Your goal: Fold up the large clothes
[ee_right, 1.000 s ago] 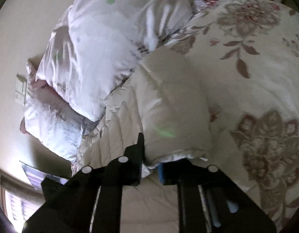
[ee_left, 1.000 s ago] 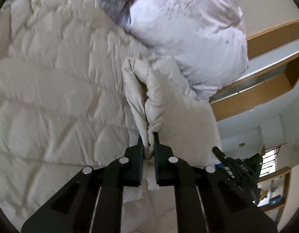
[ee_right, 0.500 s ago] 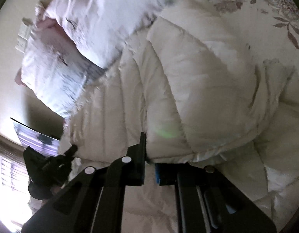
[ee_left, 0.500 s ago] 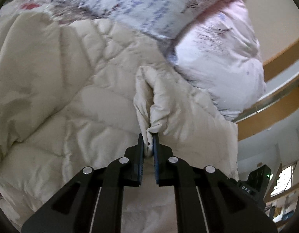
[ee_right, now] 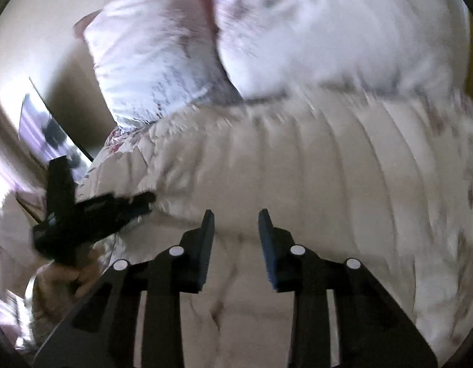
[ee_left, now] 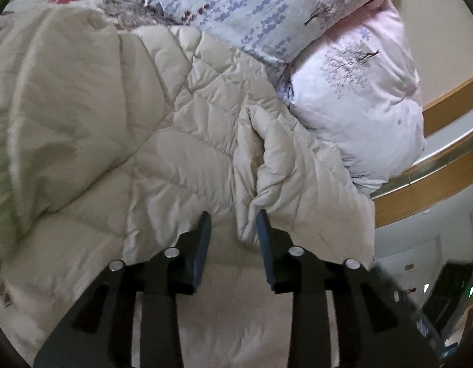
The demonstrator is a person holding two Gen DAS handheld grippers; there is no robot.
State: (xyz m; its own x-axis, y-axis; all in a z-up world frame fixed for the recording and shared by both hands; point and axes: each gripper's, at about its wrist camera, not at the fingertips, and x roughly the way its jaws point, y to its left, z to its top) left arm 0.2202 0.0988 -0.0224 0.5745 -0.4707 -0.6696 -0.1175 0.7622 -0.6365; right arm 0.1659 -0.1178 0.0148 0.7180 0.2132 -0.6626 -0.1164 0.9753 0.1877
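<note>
A cream quilted down coat lies spread on the bed and fills both views. My left gripper is open; a raised pinch of the coat's edge stands just ahead of its fingers, loose between them. My right gripper is open and empty, just above the coat's ribbed panel. The left gripper also shows at the left of the right wrist view, at the coat's edge. The right wrist view is blurred.
Two pillows, one blue-printed and one pink-white, lie beyond the coat against a wooden headboard. A floral bedspread shows at the far left. A wall and a window are at the right view's left.
Both grippers have opened and let go of the coat. The left one's pinched fold now stands free. The coat has come down folded over onto the bed, and both views swung toward the pillows.
</note>
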